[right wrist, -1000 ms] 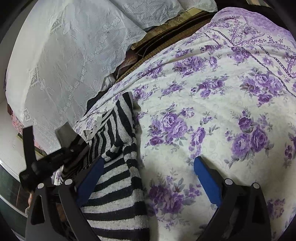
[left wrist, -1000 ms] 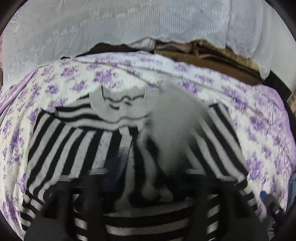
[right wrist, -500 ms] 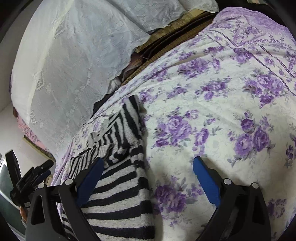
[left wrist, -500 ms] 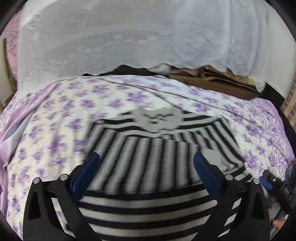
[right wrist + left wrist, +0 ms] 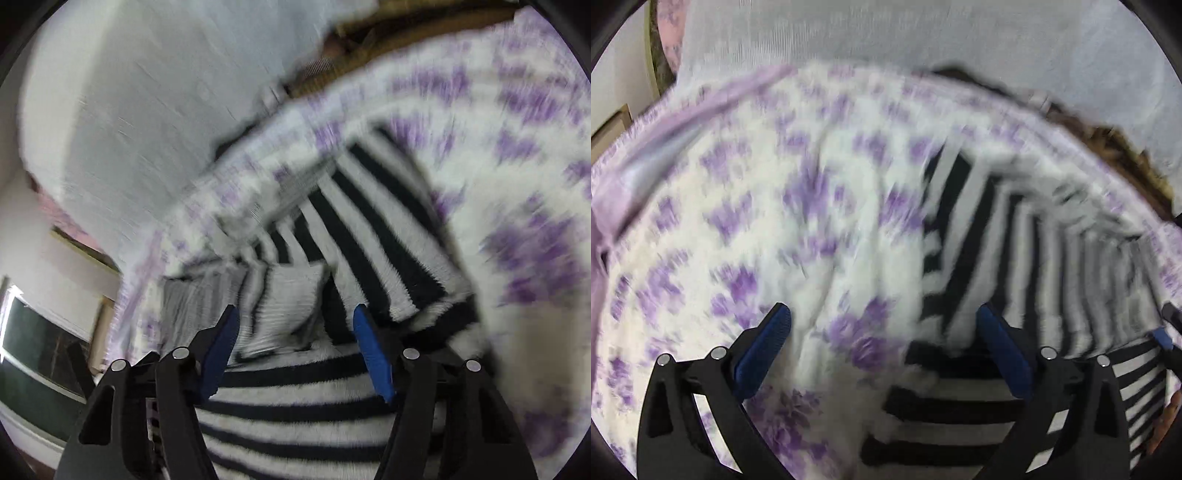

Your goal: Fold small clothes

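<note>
Striped sweater (image 5: 369, 236) on floral bedspread (image 5: 798, 229) (blurred), both tools agape

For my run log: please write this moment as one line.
task: fold small clothes | left tongs: open, empty | right tongs: open, empty | striped sweater: on floral bedsheet | views: motion-blurred

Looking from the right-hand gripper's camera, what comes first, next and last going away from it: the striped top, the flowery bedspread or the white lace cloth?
1. Striped top, directly ahead of the right gripper.
2. Flowery bedspread, beyond and rightward.
3. White lace cloth, far back, upper left.
</note>
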A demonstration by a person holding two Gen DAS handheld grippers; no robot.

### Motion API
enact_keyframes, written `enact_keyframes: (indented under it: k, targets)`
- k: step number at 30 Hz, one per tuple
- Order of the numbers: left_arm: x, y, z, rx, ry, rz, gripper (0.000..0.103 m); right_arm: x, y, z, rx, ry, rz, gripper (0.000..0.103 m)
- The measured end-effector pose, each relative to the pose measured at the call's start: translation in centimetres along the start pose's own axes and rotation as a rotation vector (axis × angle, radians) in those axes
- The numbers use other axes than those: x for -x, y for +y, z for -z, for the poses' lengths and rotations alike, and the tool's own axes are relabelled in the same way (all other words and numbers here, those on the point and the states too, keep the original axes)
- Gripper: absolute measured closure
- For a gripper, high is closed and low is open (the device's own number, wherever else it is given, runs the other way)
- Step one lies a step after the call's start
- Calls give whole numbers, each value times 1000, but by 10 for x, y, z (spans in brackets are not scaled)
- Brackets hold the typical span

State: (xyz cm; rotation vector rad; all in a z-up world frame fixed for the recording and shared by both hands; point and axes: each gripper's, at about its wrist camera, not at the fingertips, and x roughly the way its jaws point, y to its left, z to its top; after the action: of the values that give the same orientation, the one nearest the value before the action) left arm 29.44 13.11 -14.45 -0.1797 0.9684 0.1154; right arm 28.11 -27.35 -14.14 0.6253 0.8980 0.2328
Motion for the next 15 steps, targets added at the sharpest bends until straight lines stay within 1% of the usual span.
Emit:
enact_keyframes:
  k: [1,2,3,4,5,7,8,10,11,12,13,14,15]
  targets:
    - [-7,1,1,7,15,15,4,-5,3,0,17,-8,21,45]
    - [-6,0,0,3,6,5,4,-8,9,0,53,-24,53,55]
    - [-4,-4,0,-16,-6,-20,4,-6,17,-1,93,-48,83,71]
    - [-4,-7,1,-31,-17,-36,4,-3,23,-1,117,-65,57,96]
    - [-3,-10,2,-43,-30,-53,4,2,28,-5,138,-89,24,98]
    - [-2,-12,3,-53,-40,-62,4,13,36,-9,187,-149,27,98]
    - [-2,-11,3,-52,-37,-61,4,13,36,-8,204,-149,35,98]
    - [-3,-11,3,-46,-33,-55,4,-6,24,-4,208,-93,113,95]
    - [-4,-11,3,-46,-33,-54,4,-18,12,-2,191,-56,126,97]
    - [-3,-12,4,-47,-35,-55,4,-22,1,-1,146,-57,68,97]
    - [-2,-11,4,-47,-39,-56,4,-18,-5,-7,98,-47,28,96]
    - [1,-12,5,-44,-44,-52,4,-9,-9,-10,60,-56,14,92]
    - [6,-10,8,-40,-56,-42,5,2,-11,-9,51,-104,21,90]
